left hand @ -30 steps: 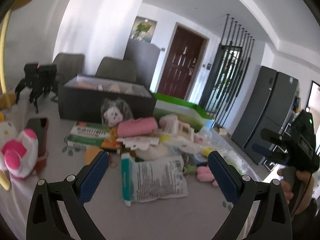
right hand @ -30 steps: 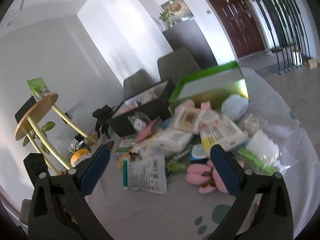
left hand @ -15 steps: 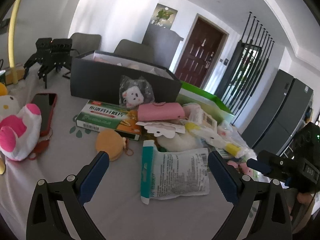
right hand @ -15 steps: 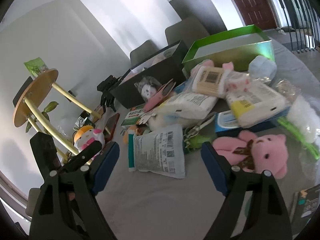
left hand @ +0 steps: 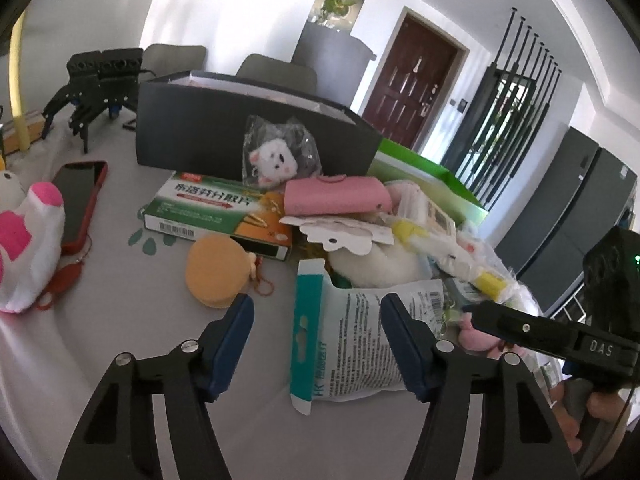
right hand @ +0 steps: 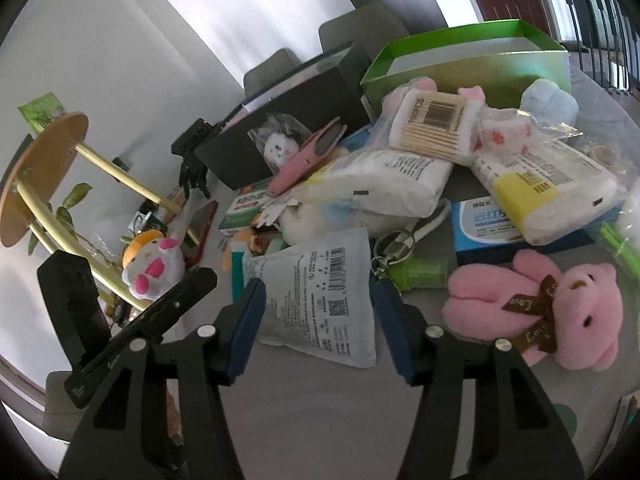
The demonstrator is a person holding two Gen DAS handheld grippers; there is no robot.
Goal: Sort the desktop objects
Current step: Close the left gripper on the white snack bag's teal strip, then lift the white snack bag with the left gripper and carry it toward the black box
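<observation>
A heap of small items lies on the grey table (left hand: 120,320). A white pouch with a teal edge (left hand: 352,336) lies flat at the heap's front; it also shows in the right wrist view (right hand: 320,300). My left gripper (left hand: 318,344) is open and empty, its fingers either side of the pouch's near end. My right gripper (right hand: 318,320) is open and empty, straddling the same pouch from the other side. A pink teddy bear (right hand: 536,316) lies to the right of it. A black box (left hand: 248,136) and a green box (right hand: 468,64) stand behind the heap.
A green medicine box (left hand: 220,212), an orange round pad (left hand: 218,276), a pink wallet (left hand: 336,198), a red phone (left hand: 78,200) and a white-pink plush (left hand: 28,240) lie at left. Cotton swabs (right hand: 436,124) and tissue packs (right hand: 548,188) top the heap. A wooden stand (right hand: 44,172) rises far left.
Both grippers have moved down and in toward the heap, closing on the white pouch from opposite sides. Their jaws have narrowed but stay open.
</observation>
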